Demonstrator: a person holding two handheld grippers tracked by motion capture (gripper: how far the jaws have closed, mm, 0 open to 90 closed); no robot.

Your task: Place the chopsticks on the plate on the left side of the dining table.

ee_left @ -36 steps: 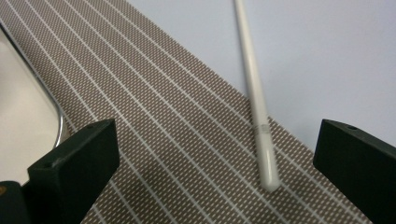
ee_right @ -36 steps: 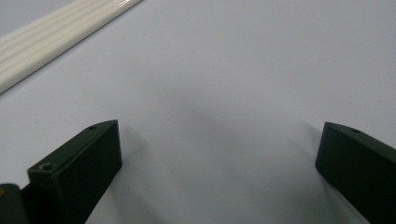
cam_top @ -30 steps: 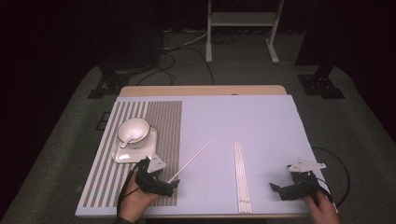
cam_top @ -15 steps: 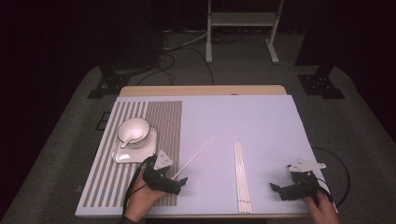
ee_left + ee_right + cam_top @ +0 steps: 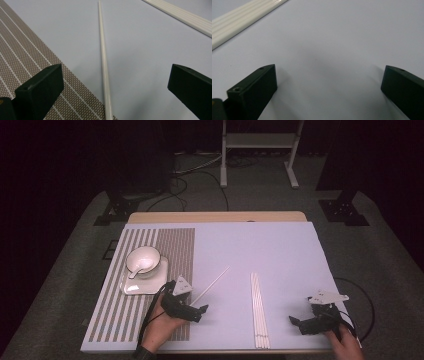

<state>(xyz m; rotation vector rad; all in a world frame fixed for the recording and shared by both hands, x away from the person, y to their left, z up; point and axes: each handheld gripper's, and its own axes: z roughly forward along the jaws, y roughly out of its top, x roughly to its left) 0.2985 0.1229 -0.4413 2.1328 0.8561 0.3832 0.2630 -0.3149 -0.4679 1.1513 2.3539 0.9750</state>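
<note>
A single white chopstick (image 5: pixel 211 285) (image 5: pixel 103 62) lies slantwise on the pale table sheet (image 5: pixel 260 250). My left gripper (image 5: pixel 201 309) (image 5: pixel 112 95) hovers open at its near end, the stick running up between the two jaws. A bundle of several white chopsticks (image 5: pixel 258 310) (image 5: pixel 180 16) (image 5: pixel 242 18) lies lengthwise right of the middle. My right gripper (image 5: pixel 296 321) (image 5: pixel 327 92) rests open near the front right edge, over bare sheet, with nothing between its jaws.
A striped brown placemat (image 5: pixel 145 280) covers the table's left part. On it stands a white square plate (image 5: pixel 131 288) with a white bowl (image 5: pixel 143 260) and a spoon (image 5: pixel 136 270) in it. A metal stand (image 5: pixel 260 145) is behind the table.
My left gripper has shifted right and forward off the placemat toward the near end of the single chopstick. The right gripper has stayed put.
</note>
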